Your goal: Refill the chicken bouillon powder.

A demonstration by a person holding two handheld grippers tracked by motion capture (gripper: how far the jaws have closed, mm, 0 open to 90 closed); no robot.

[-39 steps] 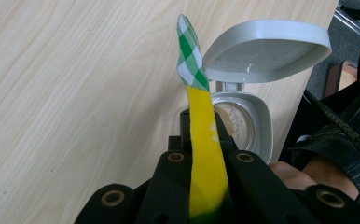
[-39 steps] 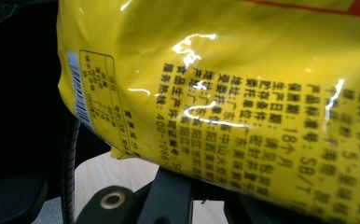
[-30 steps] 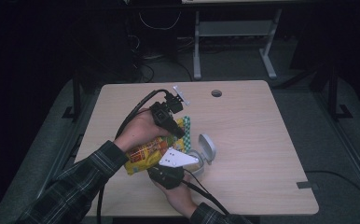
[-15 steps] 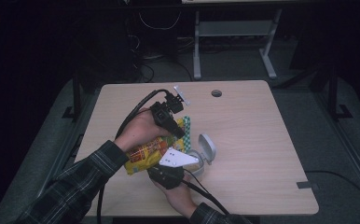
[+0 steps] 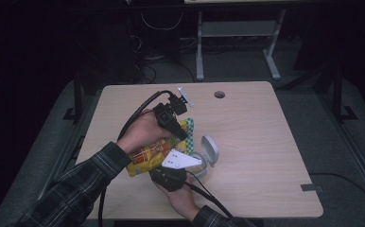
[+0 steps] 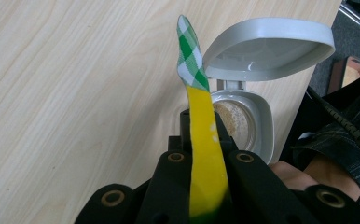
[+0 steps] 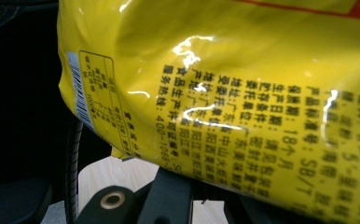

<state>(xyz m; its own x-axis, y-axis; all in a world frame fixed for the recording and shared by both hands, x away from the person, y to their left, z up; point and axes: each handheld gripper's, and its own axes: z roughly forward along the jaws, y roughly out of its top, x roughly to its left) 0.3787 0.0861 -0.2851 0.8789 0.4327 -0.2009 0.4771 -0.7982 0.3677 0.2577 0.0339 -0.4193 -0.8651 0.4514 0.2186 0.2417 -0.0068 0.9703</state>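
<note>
Yellow bag (image 5: 147, 153) sits just above the bench (image 5: 265, 156), held between both claws, a bit toward seven o'clock from the middle of the bench. The left claw (image 6: 201, 126) is clamped tight on the bag's flat top edge, the part with the green checked strip (image 6: 187, 53). The right claw (image 7: 201, 179) looks clamped on the bottom of the bag, though its tips hide behind the shiny yellow wrap.

Right beside the bag, at three o'clock from it, stands a small grey tub (image 6: 243, 123) with its lid (image 6: 266, 46) flipped up and something crumbly and brown inside.

What could go wrong? The bag is slippery, so it could slide out of a claw. If the claws pull hard, the bag could rip wide and spill on the bench. A swing of the bag could also bump the tub and tip it over.
</note>
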